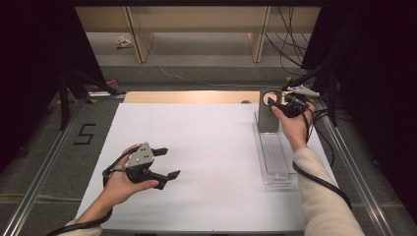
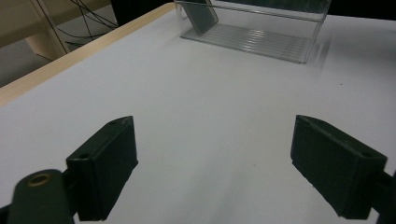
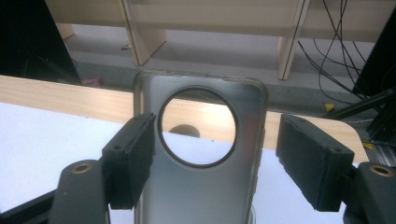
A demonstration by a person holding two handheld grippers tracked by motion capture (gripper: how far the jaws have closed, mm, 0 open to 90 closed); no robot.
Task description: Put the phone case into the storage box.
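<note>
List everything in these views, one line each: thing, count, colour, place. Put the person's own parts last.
phone case: 1, grey translucent with a round camera hole, standing upright at the far end of the tray, between the right tool's jaws.
tray: 1, clear plastic, long and ribbed, on the table's right side.
table: 1, white top with a wooden far edge.
shelf legs: 2, light wood, on the floor beyond the table.
cables: several, black, on the floor at far right.
marking "5": 1, black, on the floor left of the table.
left tool: 1, black, jaws apart, over bare table.
right tool: 1, black, jaws apart around the case.
hands: 2, one holding each tool.
</note>
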